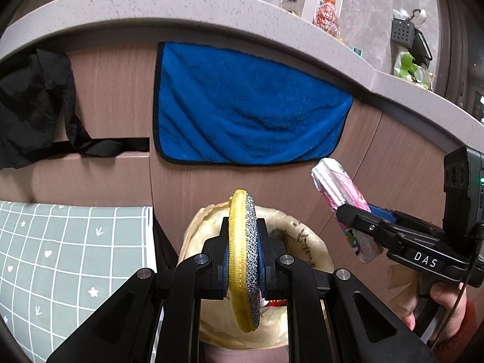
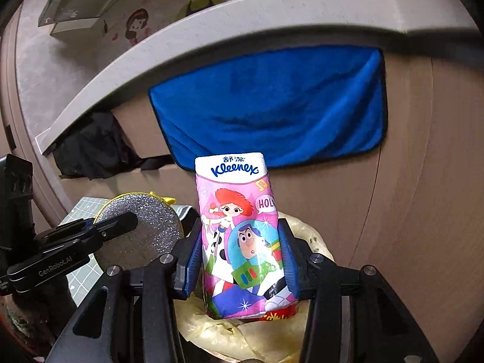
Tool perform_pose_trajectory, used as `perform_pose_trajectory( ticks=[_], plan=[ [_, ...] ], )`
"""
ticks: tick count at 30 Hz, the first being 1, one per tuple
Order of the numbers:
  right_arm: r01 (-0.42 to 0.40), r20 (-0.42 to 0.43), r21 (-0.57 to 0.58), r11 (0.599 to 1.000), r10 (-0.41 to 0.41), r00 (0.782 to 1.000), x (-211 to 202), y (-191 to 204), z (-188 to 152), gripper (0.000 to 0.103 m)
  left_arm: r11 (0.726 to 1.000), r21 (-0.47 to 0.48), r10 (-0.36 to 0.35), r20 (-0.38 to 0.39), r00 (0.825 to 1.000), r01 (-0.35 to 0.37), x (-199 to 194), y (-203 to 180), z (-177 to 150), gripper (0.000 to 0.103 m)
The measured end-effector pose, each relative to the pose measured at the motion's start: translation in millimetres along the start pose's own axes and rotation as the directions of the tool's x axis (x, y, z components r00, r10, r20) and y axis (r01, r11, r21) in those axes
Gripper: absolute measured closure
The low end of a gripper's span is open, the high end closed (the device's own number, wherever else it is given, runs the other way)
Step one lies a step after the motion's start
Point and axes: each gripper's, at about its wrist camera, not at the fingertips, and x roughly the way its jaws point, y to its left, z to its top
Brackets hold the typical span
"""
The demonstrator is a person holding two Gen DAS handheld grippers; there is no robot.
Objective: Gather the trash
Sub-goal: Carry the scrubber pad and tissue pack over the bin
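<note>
The left gripper (image 1: 243, 260) is clamped on a round scouring pad (image 1: 243, 260), yellow on one face and glittery silver on the other, held on edge between its closed fingers. The right gripper (image 2: 240, 260) grips a Kleenex tissue pack (image 2: 239, 236) by its two long sides, the pack standing upright with the white brand end up. Both items hang directly above a bin lined with a pale yellowish bag (image 1: 208, 326), whose crumpled rim shows beneath the fingers in both views. The pad sits to the left of the tissue pack above that bin. Behind the bin a blue cloth (image 1: 245, 106) hangs on a brown cabinet front (image 1: 112, 90) under a pale countertop (image 1: 169, 3). Left of the bin lies a grey patterned mat (image 1: 69, 260).
</note>
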Motion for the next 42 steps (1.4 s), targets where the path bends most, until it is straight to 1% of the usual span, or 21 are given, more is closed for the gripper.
perform_pose_trajectory(
  ticks=[15, 28, 30, 34, 37, 40, 41, 42],
  plan=[
    [0.004, -0.057, 0.027, 1.0, -0.002, 0.998, 28.2, -12.4, -10.1, 0.06, 1.0, -0.009, -0.015, -0.05, 0.999, 0.014, 25.2, 2.2, -3.2, 0.089],
    [0.025, -0.114, 0.051, 0.998, -0.019, 0.993, 50.8, -20.6, -16.9, 0.059, 0.997, -0.066, -0.056, -0.124, 0.991, 0.048, 54.5, 14.5, -11.2, 0.088],
    [0.029, -0.121, 0.053, 0.998, -0.022, 0.992, 53.3, -21.5, -17.9, 0.058, 0.995, -0.084, -0.07, -0.128, 0.989, 0.059, 57.0, 15.3, -11.2, 0.088],
    [0.031, -0.127, 0.061, 0.998, -0.023, 0.992, 55.4, -23.4, -19.3, 0.057, 0.994, -0.094, -0.075, -0.131, 0.989, 0.063, 59.3, 17.0, -11.6, 0.088],
    [0.038, -0.127, 0.06, 0.997, -0.03, 0.991, 55.6, -24.1, -20.0, 0.056, 0.994, -0.086, -0.076, -0.13, 0.989, 0.065, 60.2, 16.0, -11.5, 0.088],
    [0.047, -0.133, 0.064, 0.997, -0.038, 0.99, 58.6, -23.9, -19.3, 0.055, 0.993, -0.089, -0.084, -0.133, 0.987, 0.073, 62.3, 15.8, -10.8, 0.086],
    [0.054, -0.135, 0.066, 0.996, -0.045, 0.99, 59.2, -24.1, -19.5, 0.055, 0.993, -0.094, -0.089, -0.135, 0.987, 0.077, 63.2, 16.3, -10.5, 0.085],
    [0.06, -0.138, 0.066, 0.996, -0.05, 0.989, 60.1, -23.8, -19.4, 0.054, 0.992, -0.1, -0.094, -0.137, 0.986, 0.081, 63.9, 17.0, -10.4, 0.081]
  ],
)
